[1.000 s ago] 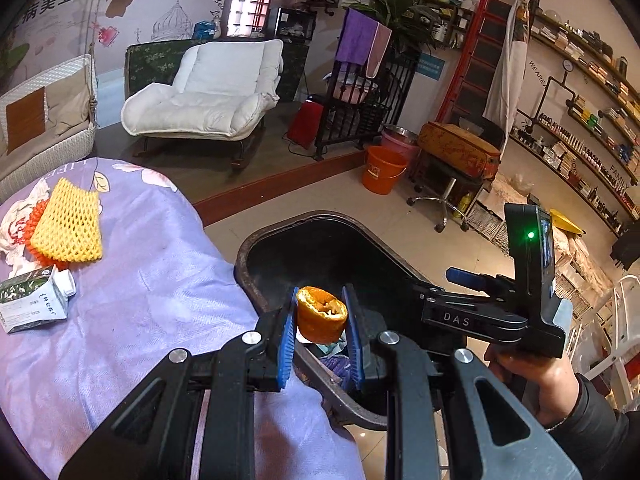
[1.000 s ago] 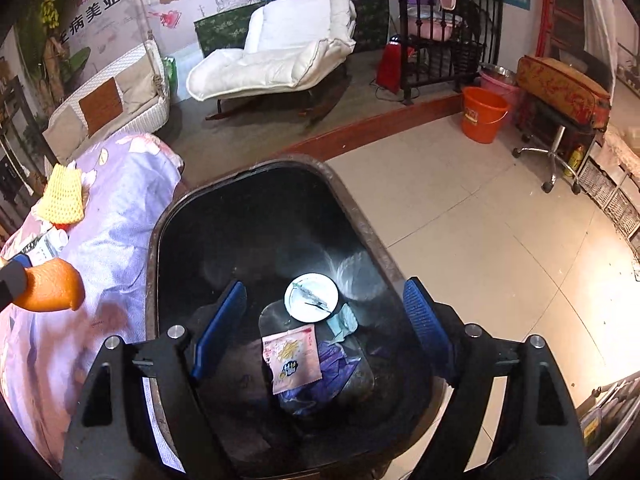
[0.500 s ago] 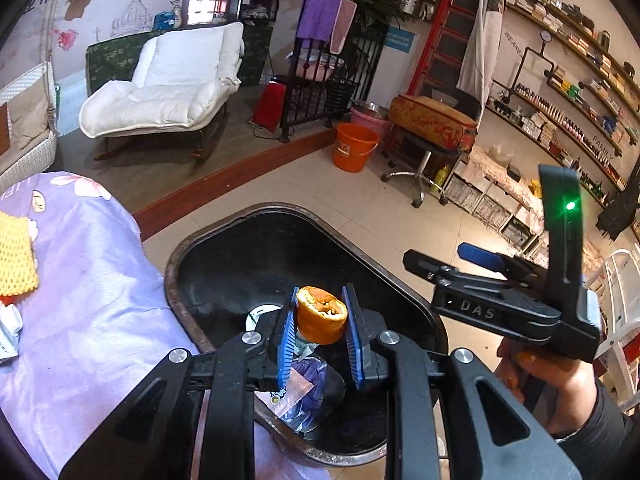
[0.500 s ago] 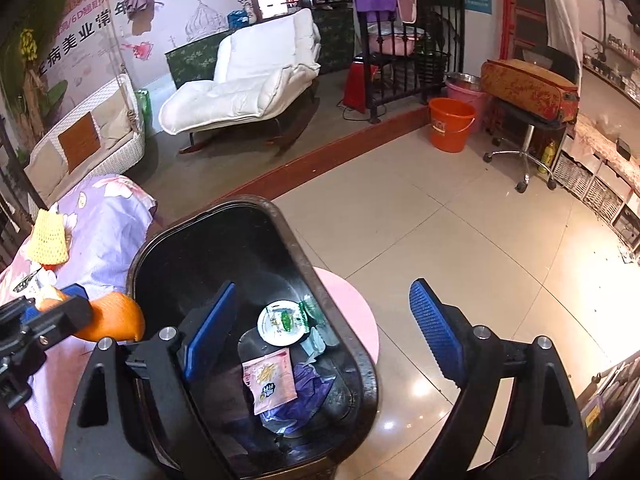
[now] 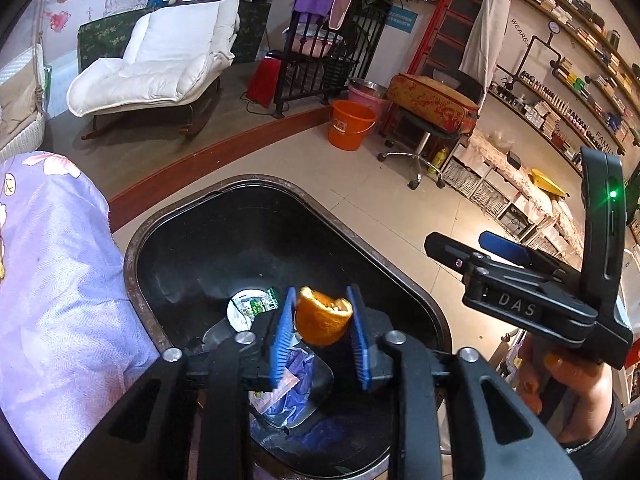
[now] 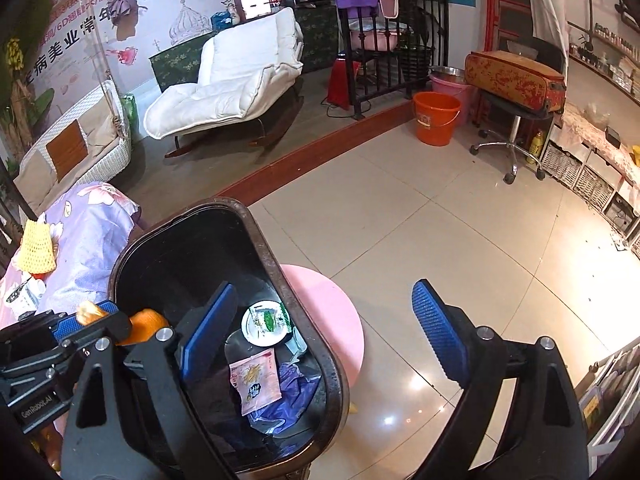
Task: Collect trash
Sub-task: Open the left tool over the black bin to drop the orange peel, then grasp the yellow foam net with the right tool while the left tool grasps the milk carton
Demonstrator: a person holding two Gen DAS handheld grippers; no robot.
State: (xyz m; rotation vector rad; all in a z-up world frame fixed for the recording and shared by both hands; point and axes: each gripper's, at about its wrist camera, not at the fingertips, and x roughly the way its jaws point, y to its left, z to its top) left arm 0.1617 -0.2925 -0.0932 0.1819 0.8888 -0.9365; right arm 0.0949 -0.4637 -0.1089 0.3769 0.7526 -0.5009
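My left gripper (image 5: 320, 338) holds an orange peel (image 5: 323, 315) between its blue pads, above the open black trash bin (image 5: 168, 216); the left pad stands slightly off the peel. The bin holds a white lid (image 5: 246, 309), a pink snack packet (image 6: 256, 380) and purple wrapping (image 6: 288, 384). My right gripper (image 6: 324, 344) is wide open and empty, to the right of the bin, and shows in the left wrist view (image 5: 504, 264). The peel (image 6: 144, 330) and the bin (image 6: 304, 320) also show in the right wrist view.
A purple floral cloth (image 5: 52, 264) covers the table left of the bin. On it lie a yellow foam net (image 6: 37, 248) and a small carton (image 6: 24, 298). A pink stool (image 6: 328, 304) stands under the bin's right side. Tiled floor (image 6: 440, 216) lies beyond.
My left gripper has carried the peel further over the bin and its jaws have widened a little. My right gripper has drawn back to the right, off the bin.
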